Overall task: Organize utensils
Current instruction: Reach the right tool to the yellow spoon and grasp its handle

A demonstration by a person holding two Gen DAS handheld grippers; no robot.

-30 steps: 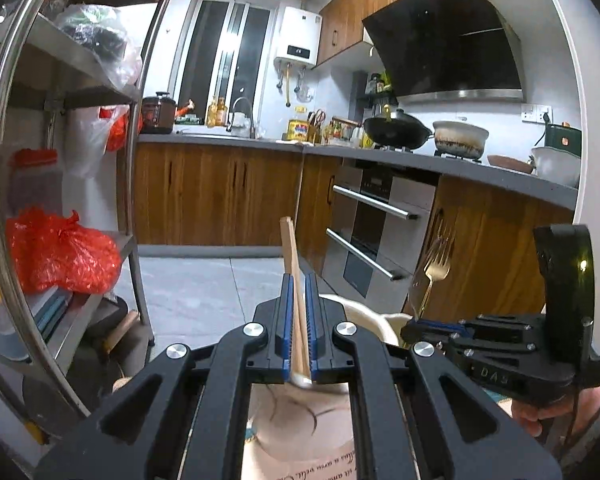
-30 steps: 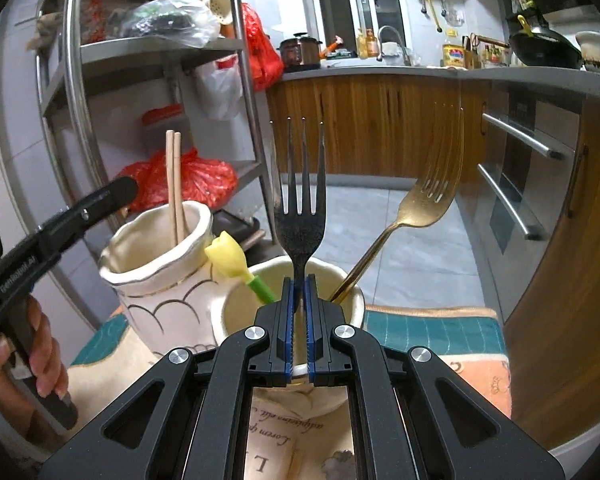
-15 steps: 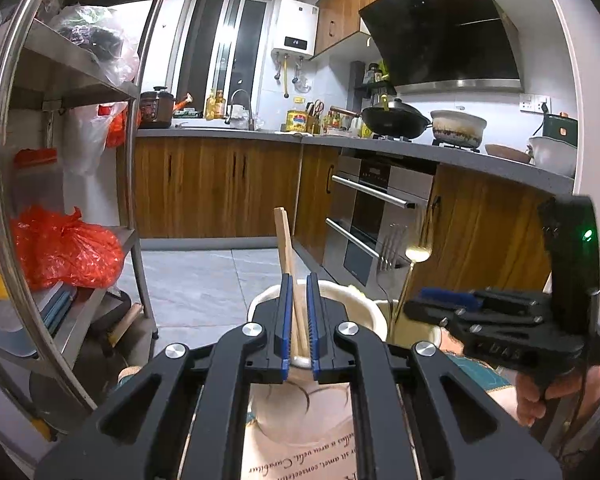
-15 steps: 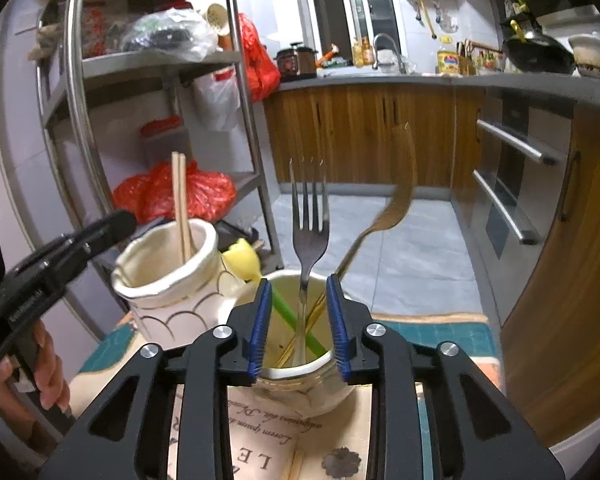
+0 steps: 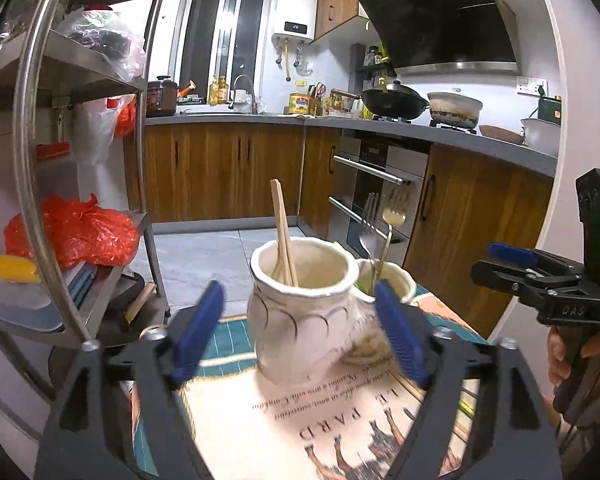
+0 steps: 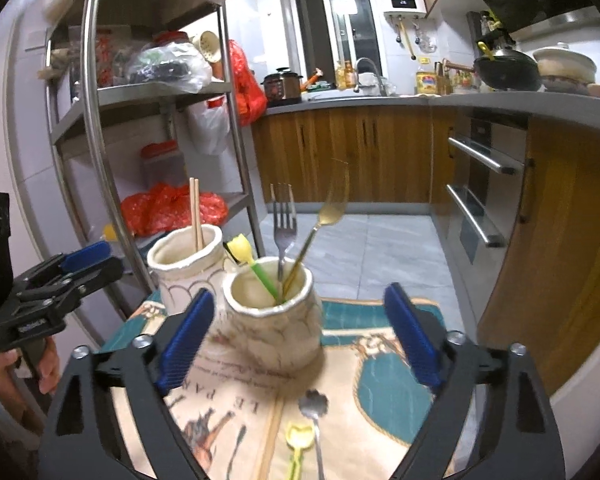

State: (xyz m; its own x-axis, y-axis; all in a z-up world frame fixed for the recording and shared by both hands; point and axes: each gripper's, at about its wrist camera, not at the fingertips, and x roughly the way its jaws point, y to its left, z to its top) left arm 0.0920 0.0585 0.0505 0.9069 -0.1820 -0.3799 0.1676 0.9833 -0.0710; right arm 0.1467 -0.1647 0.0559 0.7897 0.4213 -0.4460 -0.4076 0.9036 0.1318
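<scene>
The left gripper (image 5: 298, 330) has its 2 blue-padded fingers (image 5: 198, 328) spread wide apart and holds nothing. Between them, in the centre of the left wrist view, stands a tall cream ceramic vase (image 5: 300, 308) with a pair of wooden chopsticks (image 5: 284, 236) leaning inside it. Just behind the vase on its right side is a second cream jar (image 5: 396, 280) – it holds a silver fork (image 5: 368, 232) and a gold fork (image 5: 392, 220), both with the tines up.

The right gripper (image 6: 300, 340) is also opened wide and empty. In the right wrist view the second jar sits in the centre between the blue pads, and a yellow tulip-topped utensil with a green handle (image 6: 252, 258) leans in it beside the 2 forks. The vase with the chopsticks is touching or almost touching the jar, on its left.

Both containers stand on a printed mat (image 6: 228, 404) with teal borders and lettering. In the lower centre of the right wrist view, 2 utensils lie on this mat – a silver flower-shaped spoon (image 6: 314, 404) and a small yellow utensil (image 6: 299, 440) just beside it.
</scene>
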